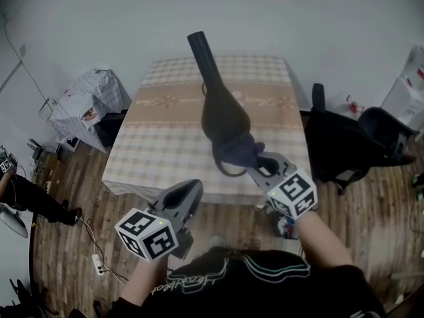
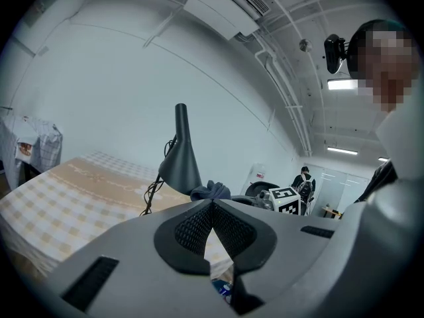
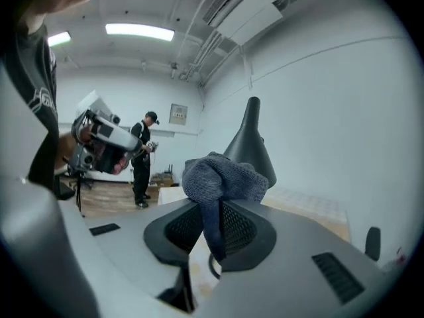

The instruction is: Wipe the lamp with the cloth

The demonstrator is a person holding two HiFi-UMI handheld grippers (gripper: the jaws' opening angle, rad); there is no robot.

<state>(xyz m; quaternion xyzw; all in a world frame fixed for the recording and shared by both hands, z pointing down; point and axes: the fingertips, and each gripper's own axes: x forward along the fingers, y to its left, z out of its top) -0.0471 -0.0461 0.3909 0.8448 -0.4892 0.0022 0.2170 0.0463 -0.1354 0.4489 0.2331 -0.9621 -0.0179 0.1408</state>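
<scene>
A dark cone-shaped lamp point(image 1: 222, 108) stands on the checked tablecloth of the table point(image 1: 159, 138), its narrow neck pointing up and away; it also rises in the left gripper view point(image 2: 180, 158) and the right gripper view point(image 3: 250, 141). My right gripper point(image 1: 255, 161) is shut on a bluish-grey cloth point(image 1: 240, 150), bunched against the lamp's near lower side. The cloth point(image 3: 222, 177) bulges over the pinched jaws. My left gripper point(image 1: 182, 197) hangs before the table's front edge, shut with nothing in it. A black cord point(image 1: 228, 171) loops at the lamp's base.
A black office chair point(image 1: 358, 141) stands right of the table. Covered clutter point(image 1: 89, 98) sits at the left. A power strip and cable point(image 1: 98, 260) lie on the wooden floor. A person point(image 3: 142, 158) stands in the room behind.
</scene>
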